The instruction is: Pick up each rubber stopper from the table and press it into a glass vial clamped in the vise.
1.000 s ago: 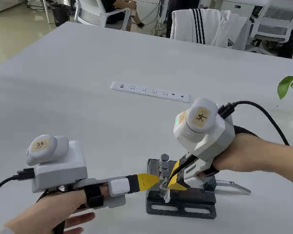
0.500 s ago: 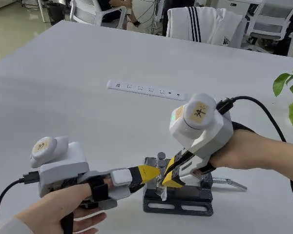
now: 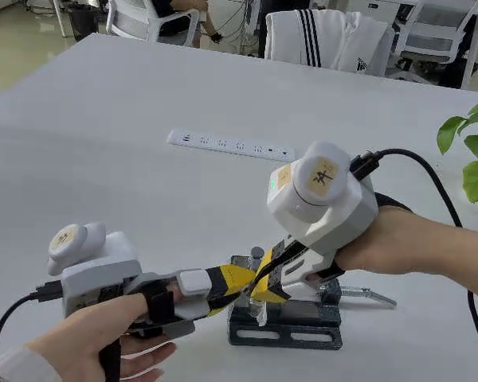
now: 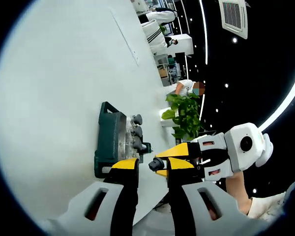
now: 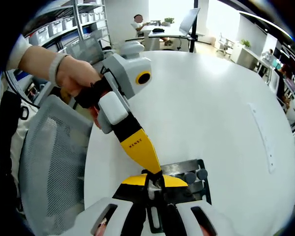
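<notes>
three grey-capped glass vials [image 4: 136, 132] stand in the dark vise [image 4: 105, 142] in the left gripper view; beside the vise the left gripper [image 4: 152, 164] gapes, released, around a round dark rubber stopper [image 4: 156, 164]. the right gripper view shows the right gripper [image 5: 152, 183] pinching it.

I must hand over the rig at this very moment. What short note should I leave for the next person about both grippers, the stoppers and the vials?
Right gripper: shut on a rubber stopper, held just above the row of vials.
Left gripper: open, appears to hold nothing; its tips sit close beside the right gripper's tips.
Vise: stands on the table in front of the person, with the vials clamped in it.
Done: three vials already carry stoppers.
Left: press the held stopper into the next vial. The tips hide its mouth, so check the aim first.
</notes>
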